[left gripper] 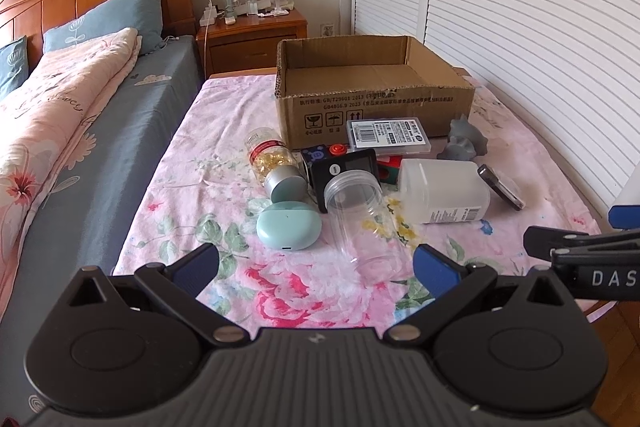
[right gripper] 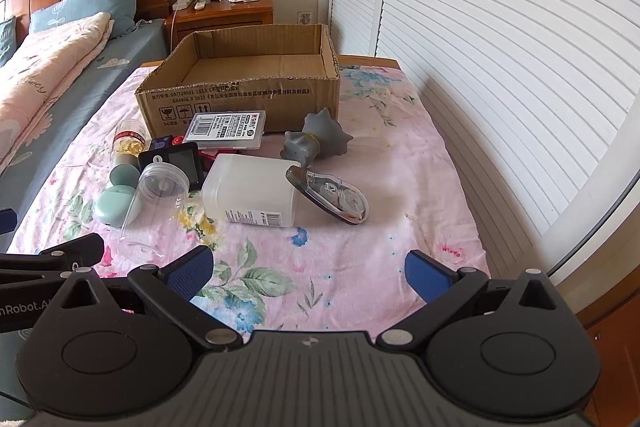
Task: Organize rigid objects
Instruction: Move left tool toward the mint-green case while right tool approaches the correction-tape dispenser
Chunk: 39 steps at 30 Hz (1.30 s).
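An open, empty cardboard box point(left gripper: 372, 99) point(right gripper: 240, 95) stands at the back of the floral-covered table. In front of it lies a cluster: a clear jar point(left gripper: 360, 223) point(right gripper: 154, 203), a mint case point(left gripper: 288, 225) point(right gripper: 114, 207), a capsule bottle point(left gripper: 270, 159) point(right gripper: 128, 143), a black device point(left gripper: 346, 171) point(right gripper: 176, 161), a white container point(left gripper: 444, 193) point(right gripper: 252, 193), a flat plastic case point(left gripper: 388, 135) point(right gripper: 228, 129), a grey toy point(left gripper: 466, 141) point(right gripper: 316, 139) and a correction tape point(left gripper: 502, 187) point(right gripper: 332, 197). My left gripper point(left gripper: 316, 267) is open and empty near the jar. My right gripper point(right gripper: 308, 273) is open and empty.
A bed point(left gripper: 80, 115) with a pink quilt lies to the left of the table. A wooden nightstand point(left gripper: 252, 35) with a small fan stands behind. White louvred doors point(right gripper: 480, 47) run along the right. The table's right edge point(right gripper: 480, 239) drops to wooden floor.
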Each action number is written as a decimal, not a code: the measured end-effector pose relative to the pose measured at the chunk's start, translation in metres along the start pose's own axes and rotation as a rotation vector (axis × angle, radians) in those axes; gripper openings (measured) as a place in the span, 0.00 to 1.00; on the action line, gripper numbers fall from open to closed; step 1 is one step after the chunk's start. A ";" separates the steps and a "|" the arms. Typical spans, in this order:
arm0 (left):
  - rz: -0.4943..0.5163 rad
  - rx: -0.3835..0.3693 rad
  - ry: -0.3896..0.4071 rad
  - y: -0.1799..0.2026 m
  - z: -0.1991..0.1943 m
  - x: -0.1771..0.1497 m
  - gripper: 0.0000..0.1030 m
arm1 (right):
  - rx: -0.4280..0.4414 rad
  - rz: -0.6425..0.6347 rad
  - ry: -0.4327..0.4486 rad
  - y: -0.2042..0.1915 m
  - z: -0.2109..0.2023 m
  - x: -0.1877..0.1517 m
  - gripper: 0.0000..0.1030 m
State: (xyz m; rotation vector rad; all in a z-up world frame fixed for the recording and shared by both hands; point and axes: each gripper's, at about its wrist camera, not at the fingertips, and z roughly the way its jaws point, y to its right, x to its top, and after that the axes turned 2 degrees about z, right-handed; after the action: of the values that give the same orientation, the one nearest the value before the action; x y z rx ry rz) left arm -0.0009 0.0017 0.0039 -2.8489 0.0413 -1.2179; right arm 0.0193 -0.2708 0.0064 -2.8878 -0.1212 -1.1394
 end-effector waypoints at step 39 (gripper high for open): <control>0.059 -0.080 0.032 -0.004 0.013 0.008 0.99 | 0.016 -0.030 0.027 -0.004 0.012 0.008 1.00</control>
State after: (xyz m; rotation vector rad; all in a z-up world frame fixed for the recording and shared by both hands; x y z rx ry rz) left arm 0.0146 0.0056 0.0010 -2.8729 0.1781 -1.2783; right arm 0.0333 -0.2660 0.0028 -2.8654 -0.1731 -1.1765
